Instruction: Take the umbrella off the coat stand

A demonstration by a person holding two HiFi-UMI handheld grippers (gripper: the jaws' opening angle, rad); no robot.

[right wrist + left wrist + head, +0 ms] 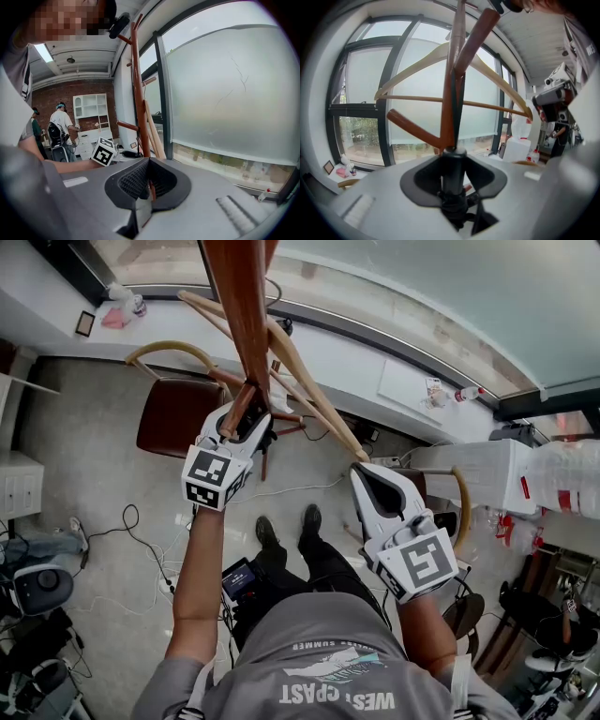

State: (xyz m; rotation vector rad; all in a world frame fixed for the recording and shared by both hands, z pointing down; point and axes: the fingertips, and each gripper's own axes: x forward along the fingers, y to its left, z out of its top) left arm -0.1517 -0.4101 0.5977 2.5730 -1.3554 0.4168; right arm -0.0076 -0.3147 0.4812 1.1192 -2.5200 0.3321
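My left gripper (246, 420) has its jaws partway apart, closed around the dark end of the umbrella (452, 176), which hangs tight against the coat stand (242, 306) pole. My right gripper (367, 474) hovers nearby, jaws together, empty.

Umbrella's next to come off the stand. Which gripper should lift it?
Left. The left gripper is at the stand with its jaws on the umbrella. The right gripper hangs apart from the stand, shut and empty.
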